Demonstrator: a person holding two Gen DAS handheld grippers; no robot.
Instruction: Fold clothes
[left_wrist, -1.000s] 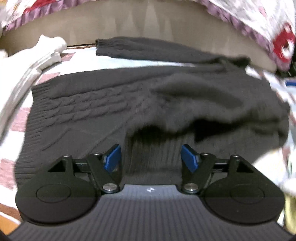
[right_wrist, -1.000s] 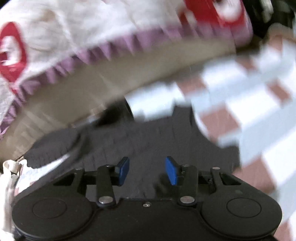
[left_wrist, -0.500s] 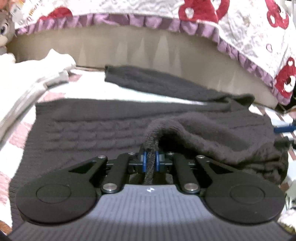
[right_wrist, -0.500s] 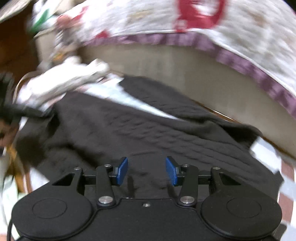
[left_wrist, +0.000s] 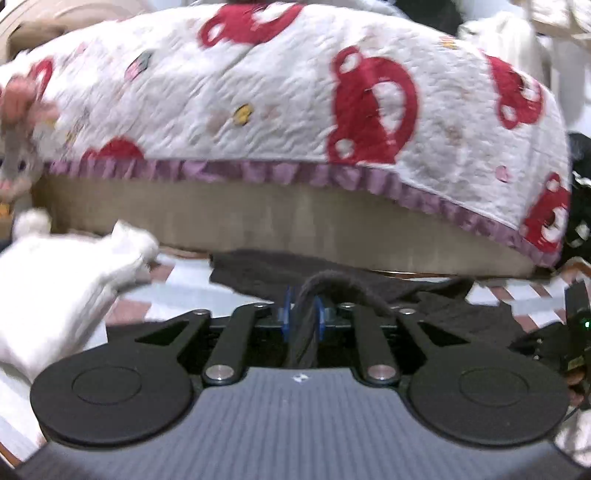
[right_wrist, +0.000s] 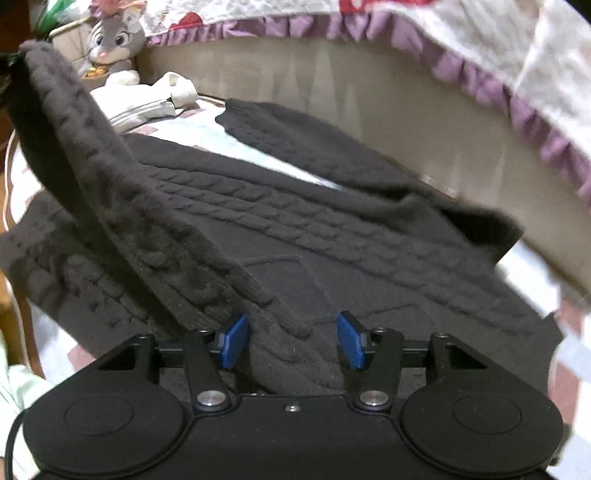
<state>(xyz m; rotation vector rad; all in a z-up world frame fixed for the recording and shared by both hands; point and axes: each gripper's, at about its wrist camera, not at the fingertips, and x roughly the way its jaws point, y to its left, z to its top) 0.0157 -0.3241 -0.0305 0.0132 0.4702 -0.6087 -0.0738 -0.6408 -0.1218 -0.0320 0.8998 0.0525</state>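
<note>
While the sweater (right_wrist: 332, 240) lies on checked cloth (right_wrist: 576, 354) | left hand-held gripper (left_wrist: 303, 319) pinches it, loosening | right hand-held gripper (right_wrist: 291, 339) closing, unclamped

Checked pink-and-white surface (right_wrist: 576, 354), spread under 1 dark cable-knit sweater (right_wrist: 332, 236) lying mostly flat, 1 sleeve (right_wrist: 303, 140) stretched toward the far edge. Folded white clothes (right_wrist: 144, 103) piled at the far left corner, just beside the sweater.

Sweater (right_wrist: 332, 229) charcoal, cable-knit; quilt (left_wrist: 295, 96) white, red prints, purple ruffle; sheet (right_wrist: 207, 136) pink-white checked.
</note>
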